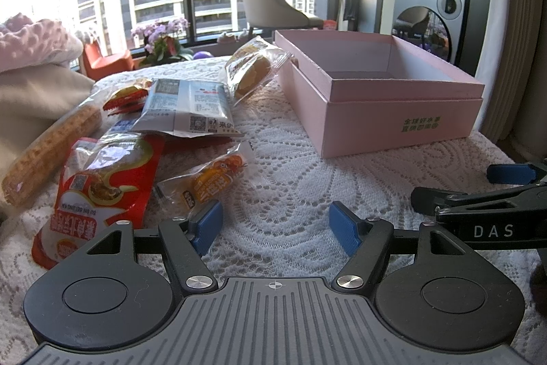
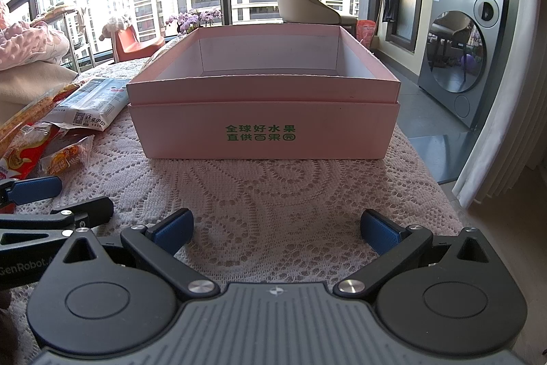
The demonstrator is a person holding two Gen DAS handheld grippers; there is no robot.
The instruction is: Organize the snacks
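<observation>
Standing idle over a counter (image 2: 273, 194) spread with white lace, both tongs empty beside loose snacks.

The pink box (image 2: 263, 112) sits open and empty at the counter's far right half, green print on its near wall. Left of it the snacks lie scattered: a long yellow corn packet (image 1: 51, 153) at the edge, a red pouch (image 1: 102, 183), a white-and-blue packet (image 1: 188, 108), a clear-wrapped pastry (image 1: 253, 67) leaning against the box, and a small orange-printed packet (image 1: 205, 180) nearest the left tongs (image 1: 275, 228). Those jaws stand wide, nothing between them. The right tongs (image 2: 277, 230) likewise stand wide and empty, facing the box.
</observation>
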